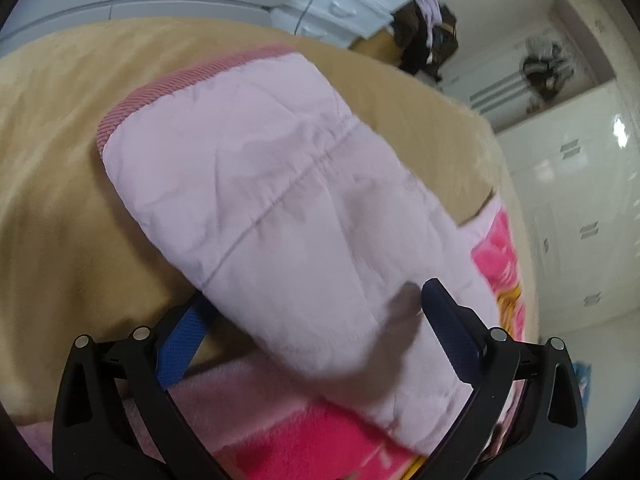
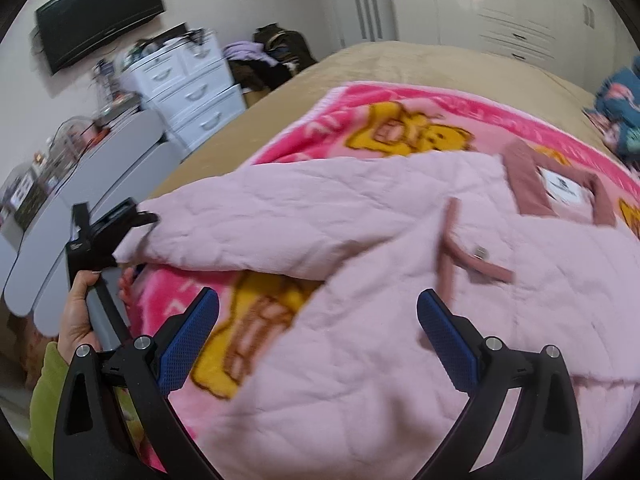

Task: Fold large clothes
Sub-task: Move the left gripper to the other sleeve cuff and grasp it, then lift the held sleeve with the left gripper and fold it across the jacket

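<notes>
The bed [image 2: 400, 56], covered in a tan spread, serves as the folding surface; a pink cartoon blanket [image 2: 360, 100] lies over it as a smooth underlay. The pink quilted jacket [image 2: 360, 340] lies on that blanket, front side up with collar [image 2: 524, 184] and label visible – a layout that suits folding the sleeves inward first.

One sleeve [image 1: 280, 208] is lifted off the surface. In the left wrist view it fills the span between the fingers of the left gripper [image 1: 308, 320], its ribbed cuff [image 1: 168, 88] pointing away over the tan spread. The jaws stand wide apart, yet in the right wrist view the same tool sits at the sleeve's end with cloth drawn up to it. Whether it pinches the fabric or only carries it draped cannot be told.

The right gripper [image 2: 318, 332] is released – both blue pads spread, nothing between them – and hovers above the jacket body, judged ready to pin or steady the cloth while the sleeve travels across.

Hidden or unclear:
- The left gripper's lower finger is largely covered by the sleeve.
- The jacket's second sleeve and its hem are not identifiable.
- Motion blur softens the zipper strip [image 2: 472, 260] and nearby quilting.
- A hand [image 2: 78, 320] and green sleeve are partly cut off by the right gripper's frame.
</notes>
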The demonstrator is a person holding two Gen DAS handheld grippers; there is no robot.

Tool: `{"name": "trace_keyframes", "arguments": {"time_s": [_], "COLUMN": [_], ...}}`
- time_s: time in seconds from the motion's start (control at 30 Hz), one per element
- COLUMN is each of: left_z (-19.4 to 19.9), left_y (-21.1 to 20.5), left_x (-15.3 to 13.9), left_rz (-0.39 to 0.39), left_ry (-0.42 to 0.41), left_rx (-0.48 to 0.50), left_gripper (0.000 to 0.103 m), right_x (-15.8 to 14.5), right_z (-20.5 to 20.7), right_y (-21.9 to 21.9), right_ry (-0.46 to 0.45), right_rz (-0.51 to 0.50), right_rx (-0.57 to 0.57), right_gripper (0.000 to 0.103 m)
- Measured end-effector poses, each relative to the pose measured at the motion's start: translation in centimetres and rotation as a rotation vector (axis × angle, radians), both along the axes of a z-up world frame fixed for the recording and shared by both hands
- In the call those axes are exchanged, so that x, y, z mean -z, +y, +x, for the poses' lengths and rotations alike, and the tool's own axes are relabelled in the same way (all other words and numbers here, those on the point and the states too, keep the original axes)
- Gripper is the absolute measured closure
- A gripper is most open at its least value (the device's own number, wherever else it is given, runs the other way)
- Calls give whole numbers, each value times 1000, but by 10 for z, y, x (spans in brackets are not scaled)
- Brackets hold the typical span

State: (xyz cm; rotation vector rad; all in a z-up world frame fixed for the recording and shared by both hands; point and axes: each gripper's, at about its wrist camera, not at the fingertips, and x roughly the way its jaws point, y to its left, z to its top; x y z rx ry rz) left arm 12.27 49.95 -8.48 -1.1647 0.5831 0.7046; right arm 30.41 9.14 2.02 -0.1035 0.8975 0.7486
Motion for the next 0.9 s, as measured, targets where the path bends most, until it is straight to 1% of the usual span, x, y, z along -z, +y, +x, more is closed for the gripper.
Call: {"name": "trace_keyframes", "arguments": {"time_s": [0.03,0.07,0.13,0.17,0.2,0.23,0.3,0.33,0.43,0.6,0.67,0.77,0.9], "left_z": [-2,-2,-2,-1,-3,-4,-1,-1,3,10,15,23,31], "left_y": [0,-1,-4,-6,-6,-8,-10,-14,-25,-54,-68,-96,-125], "left_x": [-1,-3,-8,-9,-12,-16,-30,-41,-69,-122,-137,-164,-186], "left_rz": [9,24,58,59,56,64,107,132,186,285,310,369,420], "left_ry": [-13,-23,6,-4,-37,-58,-73,-94,-146,-254,-288,-337,-386], "left_rx": [-10,-5,9,14,19,28,42,52,66,133,157,210,272], "left_gripper": [14,24,46,56,71,79,88,90,91,92,92,92,93], "right_x": [0,1,3,5,7,10,15,17,22,26,27,26,25], "right_z": [1,3,5,5,6,7,8,8,6,4,3,0,1], "right_y": [-10,-20,-37,-46,-52,-61,-75,-82,-101,-135,-147,-166,-191], "right_ry": [-1,-2,2,9,17,30,48,56,69,83,87,89,89], "right_rz": [1,1,3,11,19,32,45,49,49,53,59,73,96], "right_rx": [16,34,66,86,99,121,152,166,197,254,274,302,345], "right_gripper": [4,4,4,4,4,4,4,4,4,4,4,4,4]}}
